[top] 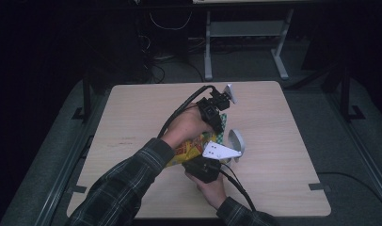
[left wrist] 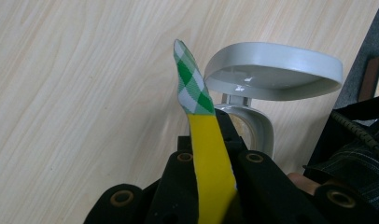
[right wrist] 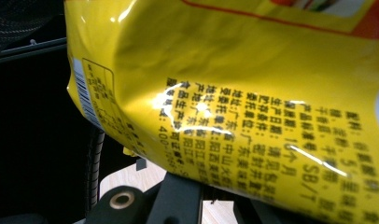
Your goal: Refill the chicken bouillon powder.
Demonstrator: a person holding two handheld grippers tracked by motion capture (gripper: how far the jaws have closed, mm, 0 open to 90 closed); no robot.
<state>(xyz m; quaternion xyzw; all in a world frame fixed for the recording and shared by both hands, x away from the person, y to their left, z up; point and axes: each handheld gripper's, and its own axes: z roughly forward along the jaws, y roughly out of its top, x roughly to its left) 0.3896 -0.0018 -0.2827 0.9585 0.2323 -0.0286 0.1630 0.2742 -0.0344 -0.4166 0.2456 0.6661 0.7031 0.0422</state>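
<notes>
Snack bag point(top: 191, 149): yellow foil, light, soft, slippery, crushable contents; mid-table, held off the surface. Left gripper point(left wrist: 211, 154) clenched on its green-checked top seam; right gripper point(right wrist: 201, 186) clenched on the bag's printed back. Best grip: flat sealed edges. Nearby: grey tape dispenser point(left wrist: 267, 74), just beside, possibly obstructing.

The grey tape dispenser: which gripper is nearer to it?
Left. The left gripper, shut on the snack bag, has the grey tape dispenser just beyond its jaws; the right gripper sits nearer the person.
</notes>
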